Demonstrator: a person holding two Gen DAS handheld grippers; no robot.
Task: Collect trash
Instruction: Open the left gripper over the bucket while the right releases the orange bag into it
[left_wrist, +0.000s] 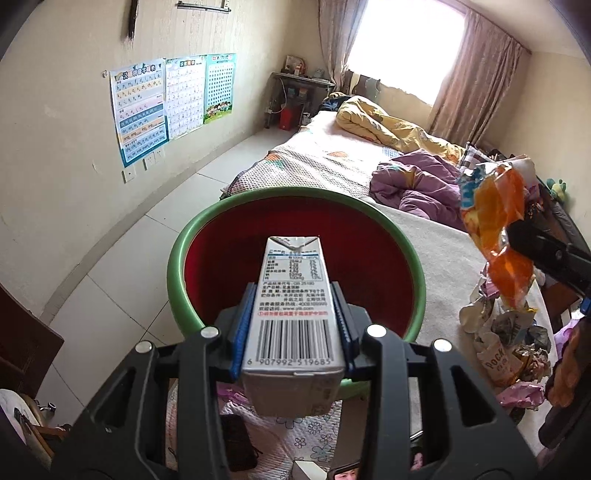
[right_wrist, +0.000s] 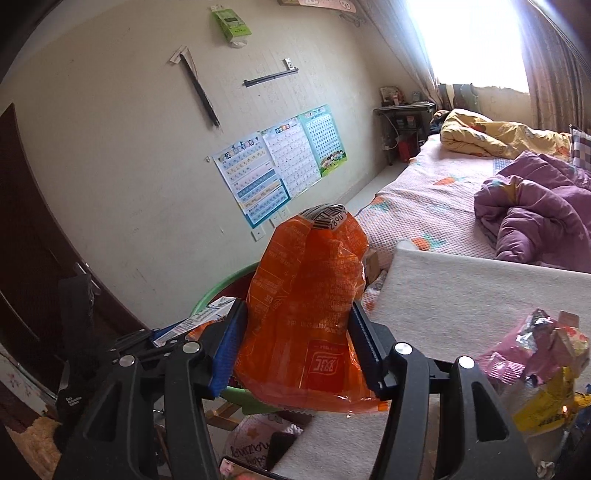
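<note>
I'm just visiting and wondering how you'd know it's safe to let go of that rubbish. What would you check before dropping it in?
1. Left gripper shut on the grey-white drink carton with a barcode: ok.
2. Carton over the green-rimmed, red-lined round basin: ok.
3. Right gripper shut on the crumpled orange plastic snack wrapper: ok.
4. Wrapper over the basin: not ok, it hangs beside it in the left view.
5. Basin has room: ok, its red wall is bare.
6. More wrappers piled on the white mat: not ok, uncollected.

Black skeletal claw (left_wrist: 293, 325) frames, blue ribbed pads (left_wrist: 242, 328), silver bolts.
</note>
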